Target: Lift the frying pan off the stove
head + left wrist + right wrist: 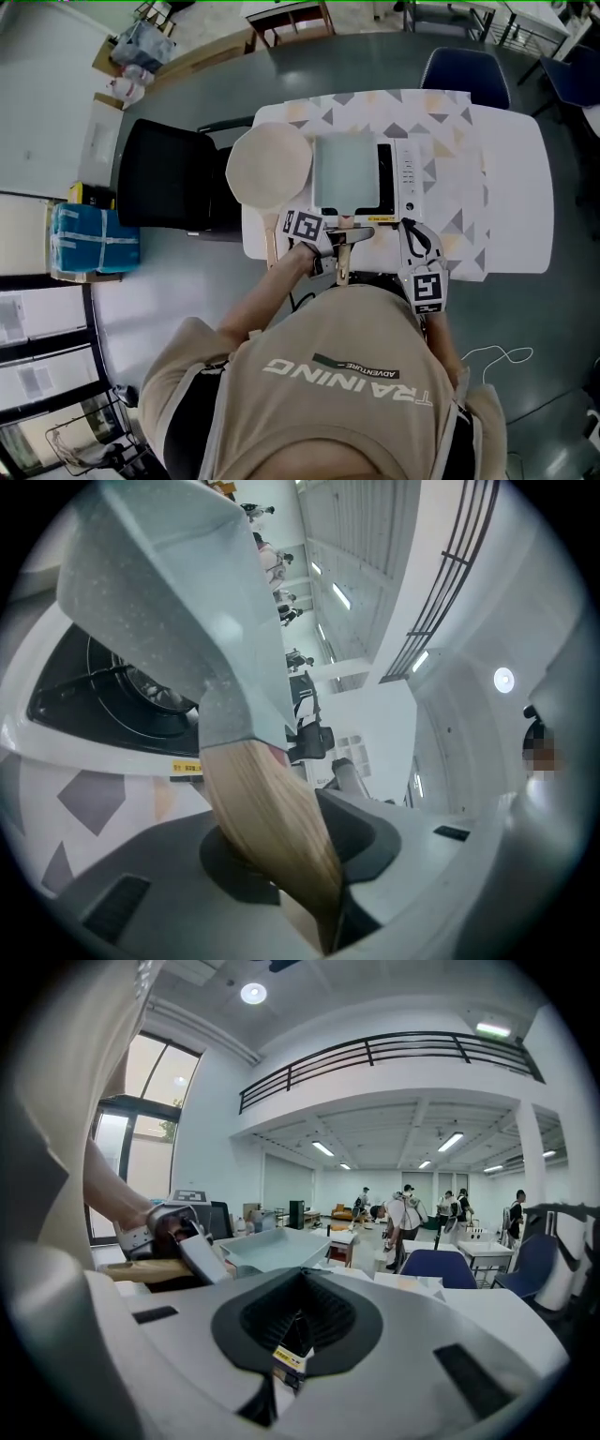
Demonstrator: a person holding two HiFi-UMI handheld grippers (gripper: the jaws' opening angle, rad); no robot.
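Wooden handle [272, 827] sits clenched in the left gripper [281, 855], frying pan [159, 583] beyond its jaws seemingly clear of the stove [103, 700]; right gripper [295, 1321] closed on nothing; lift looks nearly done.

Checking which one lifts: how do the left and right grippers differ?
The left gripper clamps the frying pan by its wooden handle; the right gripper holds nothing. The left sits before the stove's middle, the right before its control panel. Both point away from the person.
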